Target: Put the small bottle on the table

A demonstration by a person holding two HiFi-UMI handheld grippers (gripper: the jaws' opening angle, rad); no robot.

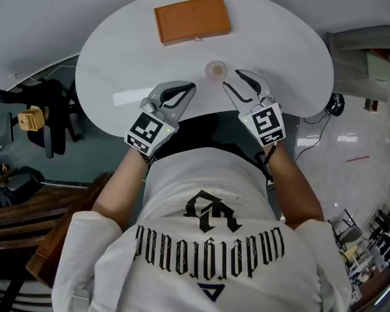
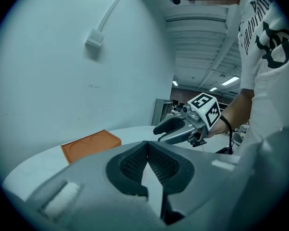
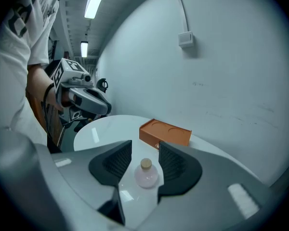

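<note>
The small bottle (image 1: 216,70), round, pale pink with a cork stopper, stands upright on the white round table (image 1: 286,51). My right gripper (image 1: 233,78) hovers just beside and above it, open. In the right gripper view the bottle (image 3: 147,173) shows between the spread jaws of the right gripper (image 3: 145,146), and neither pad touches it. My left gripper (image 1: 190,88) hangs over the table's near edge, to the left of the bottle. It is shut, with its tips meeting and nothing in them, as the left gripper (image 2: 145,146) shows in its own view.
An orange wooden box (image 1: 192,19) with two round recesses lies at the table's far side. The person's torso presses close to the table's near edge. A wall with a cable and a small socket box (image 3: 185,39) stands behind the table. Chairs and clutter (image 1: 32,119) stand on the floor to the left.
</note>
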